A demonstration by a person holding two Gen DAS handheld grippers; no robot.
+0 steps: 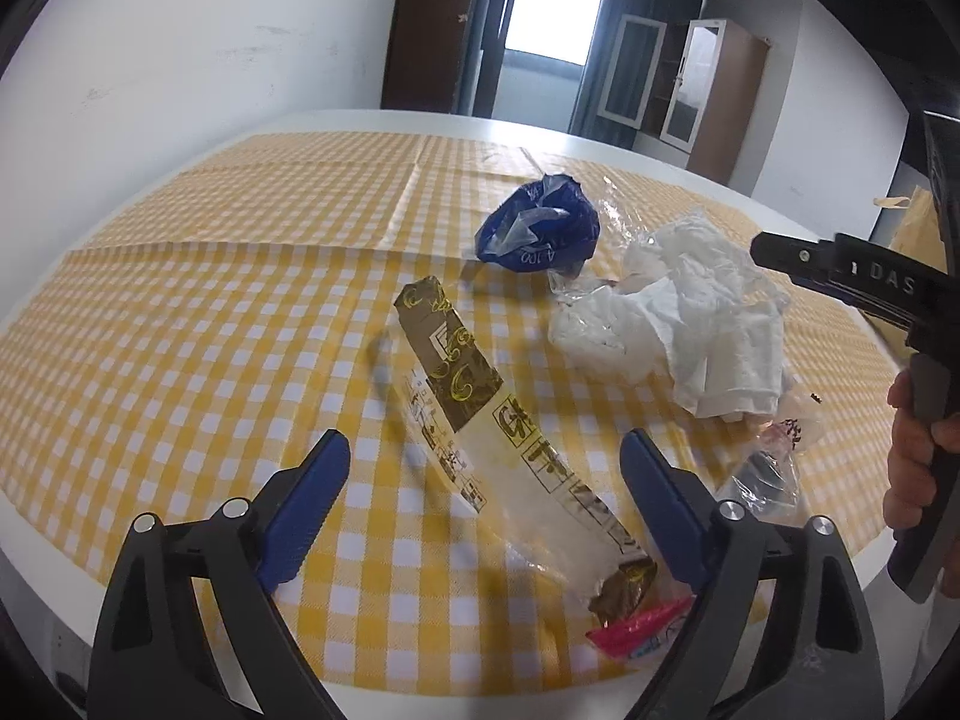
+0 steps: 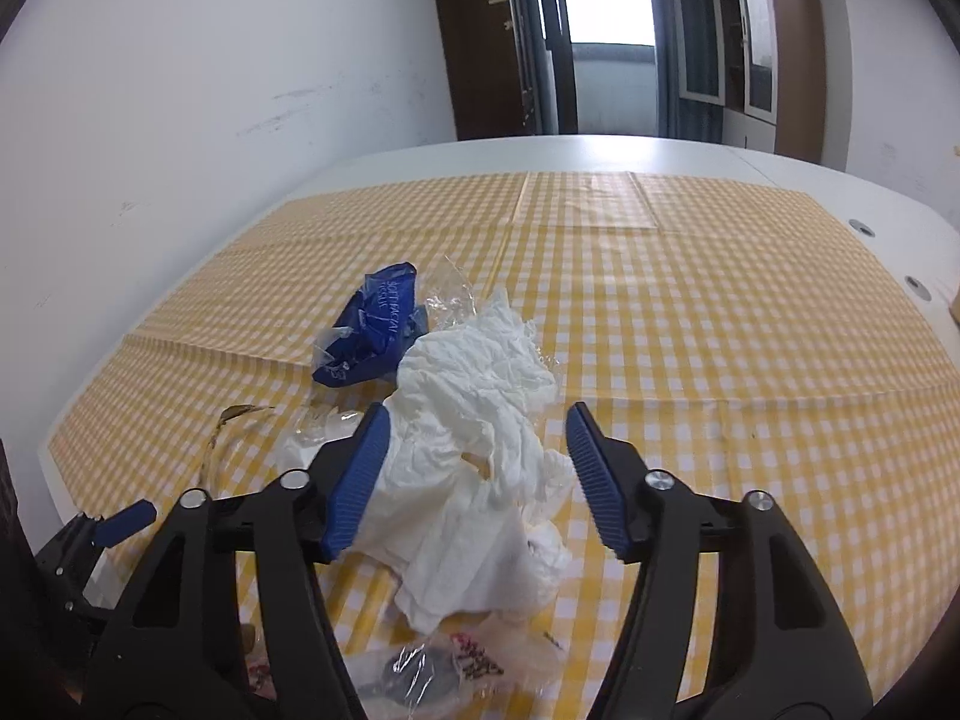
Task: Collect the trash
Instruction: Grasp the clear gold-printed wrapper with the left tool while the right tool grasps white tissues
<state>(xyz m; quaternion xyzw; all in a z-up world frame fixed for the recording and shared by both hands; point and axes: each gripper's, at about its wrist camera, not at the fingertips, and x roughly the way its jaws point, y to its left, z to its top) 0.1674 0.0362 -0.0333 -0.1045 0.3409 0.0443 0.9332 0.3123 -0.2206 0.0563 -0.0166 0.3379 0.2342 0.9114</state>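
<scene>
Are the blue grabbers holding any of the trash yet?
No. The left gripper hangs open over the long clear printed wrapper. The right gripper straddles the crumpled white paper tissue, but its pads aren't pressing it.

A home dining room: a table (image 2: 690, 150) under a checked cloth (image 2: 720, 312), wooden cabinets (image 2: 780, 54) and a balcony door (image 2: 606, 36) behind.
</scene>
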